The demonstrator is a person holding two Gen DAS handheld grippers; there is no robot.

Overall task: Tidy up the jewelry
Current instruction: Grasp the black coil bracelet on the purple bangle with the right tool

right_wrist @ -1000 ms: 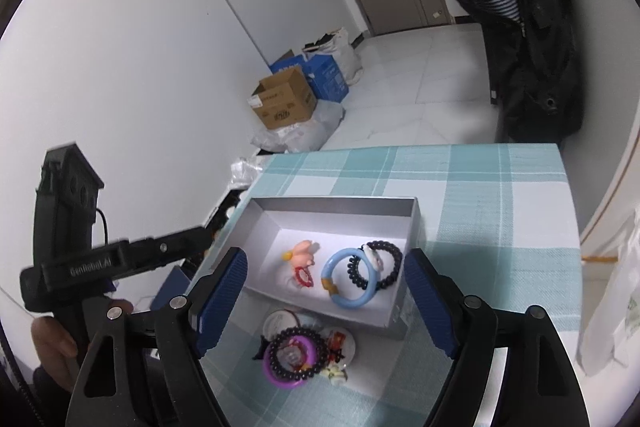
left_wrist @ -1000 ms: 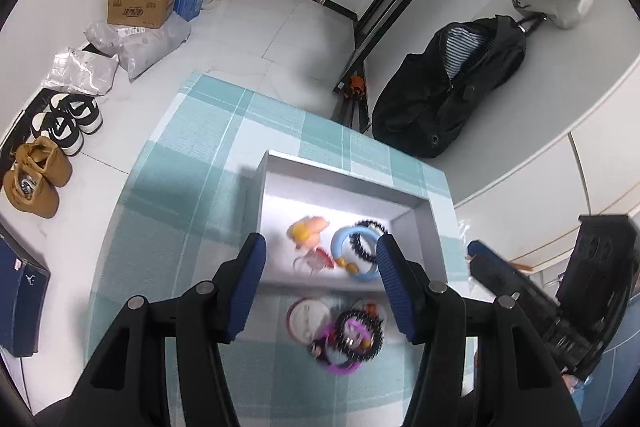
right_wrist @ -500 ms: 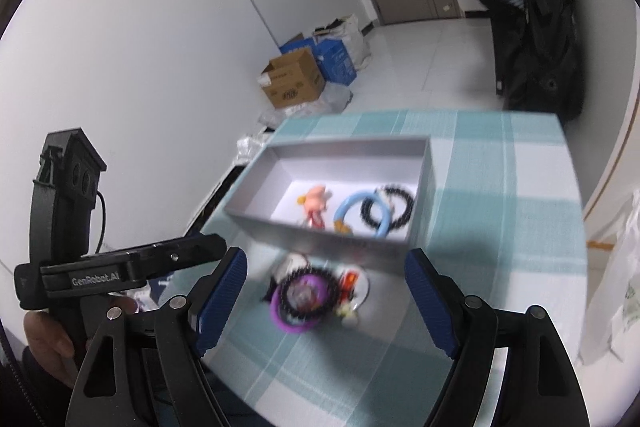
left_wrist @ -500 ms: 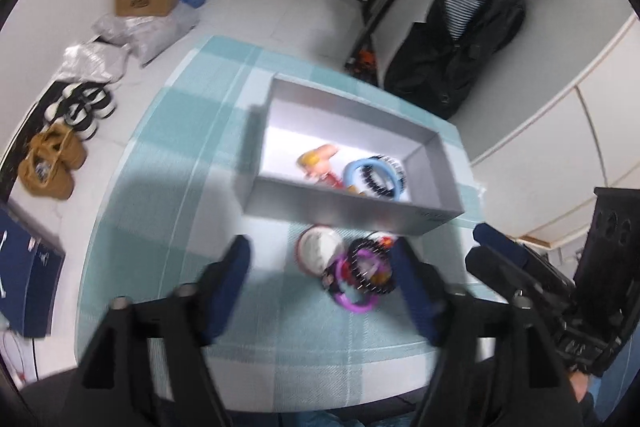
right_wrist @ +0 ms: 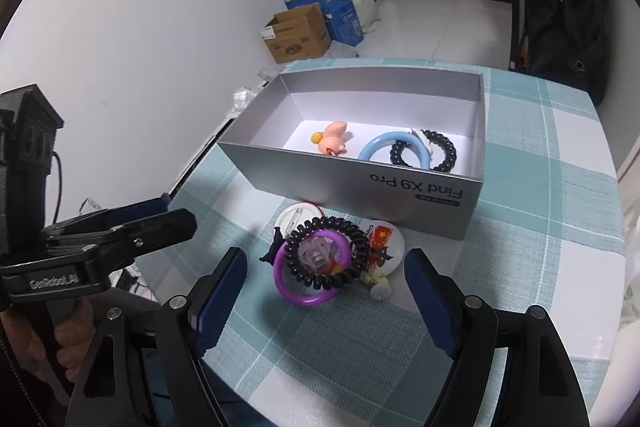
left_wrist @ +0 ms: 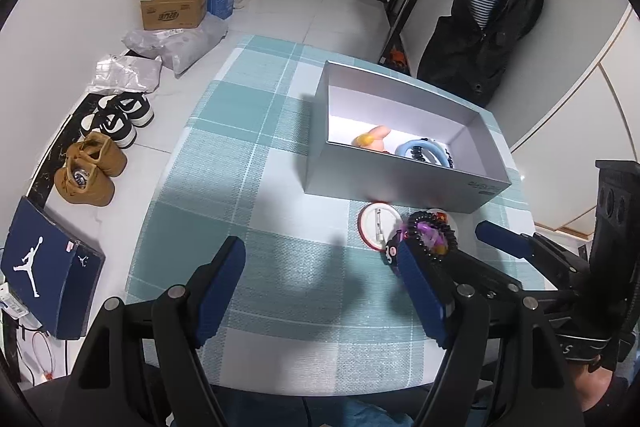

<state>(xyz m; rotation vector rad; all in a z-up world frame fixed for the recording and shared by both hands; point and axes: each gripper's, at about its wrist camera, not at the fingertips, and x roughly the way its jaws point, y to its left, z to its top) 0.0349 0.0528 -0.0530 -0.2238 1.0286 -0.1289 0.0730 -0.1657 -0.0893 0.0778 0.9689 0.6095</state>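
- Left wrist view: our left tool (left_wrist: 322, 285) is spread wide open with nothing in it, hovering over the near part of the desk (left_wrist: 248, 163) with its teal check cloth.
- The grey box (left_wrist: 404, 183) sits on the far right part of the desk. Inside we can just see a pink figure (left_wrist: 376, 138) and a blue ring (left_wrist: 420, 149) over the near wall.
- Just near of the box there's a white pin badge (left_wrist: 378, 229), and right beside it a black coil bracelet (left_wrist: 434, 233) partly hidden behind our tool's right finger.
- Right wrist view: our right tool (right_wrist: 326, 293) is open too, holding nothing, hovering with its fingers either side of the loose pile.
- That pile is a purple ring (right_wrist: 308, 287) with the black coil bracelet (right_wrist: 328, 255) lying on top, plus a flag badge (right_wrist: 382, 239) to the right, all on the desk just near of the box.
- In the box, the blue ring (right_wrist: 394, 151) overlaps a black bead bracelet (right_wrist: 434, 147), and the pink figure (right_wrist: 334, 139) lies left of them.
- The other tool (right_wrist: 120, 231) pokes in from the left.
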